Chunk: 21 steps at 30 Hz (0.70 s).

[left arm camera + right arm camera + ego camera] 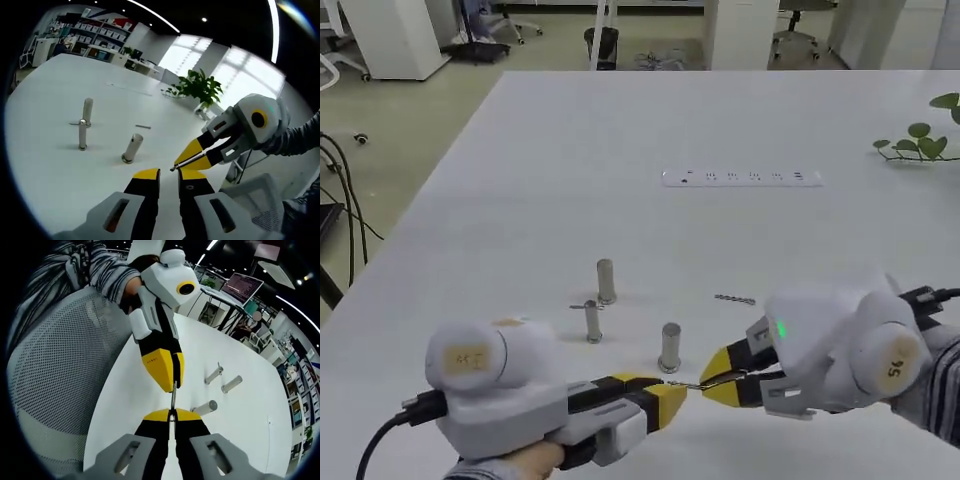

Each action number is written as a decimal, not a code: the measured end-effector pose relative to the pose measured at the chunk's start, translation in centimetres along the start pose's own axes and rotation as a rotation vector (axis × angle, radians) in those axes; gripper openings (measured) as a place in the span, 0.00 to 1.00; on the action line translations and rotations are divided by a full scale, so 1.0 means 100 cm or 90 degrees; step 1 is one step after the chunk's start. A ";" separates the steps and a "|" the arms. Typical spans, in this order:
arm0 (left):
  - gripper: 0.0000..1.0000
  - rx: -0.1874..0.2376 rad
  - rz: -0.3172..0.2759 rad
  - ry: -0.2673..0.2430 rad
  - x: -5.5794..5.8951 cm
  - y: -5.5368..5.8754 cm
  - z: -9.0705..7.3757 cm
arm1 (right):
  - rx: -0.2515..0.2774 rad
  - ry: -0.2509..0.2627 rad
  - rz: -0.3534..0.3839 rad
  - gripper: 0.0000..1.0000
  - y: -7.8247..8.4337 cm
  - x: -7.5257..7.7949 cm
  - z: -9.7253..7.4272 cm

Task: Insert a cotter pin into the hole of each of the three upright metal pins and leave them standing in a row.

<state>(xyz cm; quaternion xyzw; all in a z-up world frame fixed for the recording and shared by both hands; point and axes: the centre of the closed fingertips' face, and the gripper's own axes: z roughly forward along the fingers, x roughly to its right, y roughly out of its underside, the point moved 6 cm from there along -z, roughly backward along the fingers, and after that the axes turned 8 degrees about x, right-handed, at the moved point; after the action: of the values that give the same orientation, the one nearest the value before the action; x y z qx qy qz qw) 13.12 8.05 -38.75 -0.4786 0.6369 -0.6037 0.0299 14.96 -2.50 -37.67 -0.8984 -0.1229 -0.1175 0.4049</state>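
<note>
Digits 56 (895, 368) are showing on the right tool (712, 380), clamping a cotter pin (172, 397) whose tip is meeting the near-shut left tool (169, 174), grip unclear.

The one number that reads clearly is a dark "56" (895, 368). It is printed sideways on the rounded white rear housing of the right gripper (717, 381), well behind its yellow fingers (730, 362).

A pale yellow sticker (468, 360) sits on the rounded white rear housing of the left gripper (672, 396), far back from its fingers. Its faint characters are too blurred to read.

In the right gripper view, small dark print (156, 360) on the left gripper's yellow finger is too small to make out.

A long white power strip (740, 178), well beyond both sets of fingertips, carries tiny marks that cannot be read.
</note>
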 end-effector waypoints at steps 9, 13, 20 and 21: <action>0.01 0.005 -0.017 0.011 0.002 0.000 0.000 | 0.009 0.000 -0.007 0.00 -0.005 -0.001 0.002; 0.00 0.003 -0.020 0.017 0.004 0.000 0.001 | 0.009 0.001 -0.008 0.00 -0.005 -0.002 0.003; 0.00 -0.003 0.045 0.034 0.007 0.002 0.002 | 0.007 0.003 0.002 0.00 -0.004 -0.002 0.003; 0.00 -0.004 0.050 0.036 0.007 0.002 0.002 | 0.007 0.002 0.003 0.00 -0.004 -0.002 0.003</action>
<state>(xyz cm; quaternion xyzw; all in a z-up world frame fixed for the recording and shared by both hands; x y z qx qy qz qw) 12.74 7.34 -38.61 -0.4361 0.6575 -0.6135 0.0341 14.69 -2.08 -37.62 -0.8965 -0.1206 -0.1171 0.4100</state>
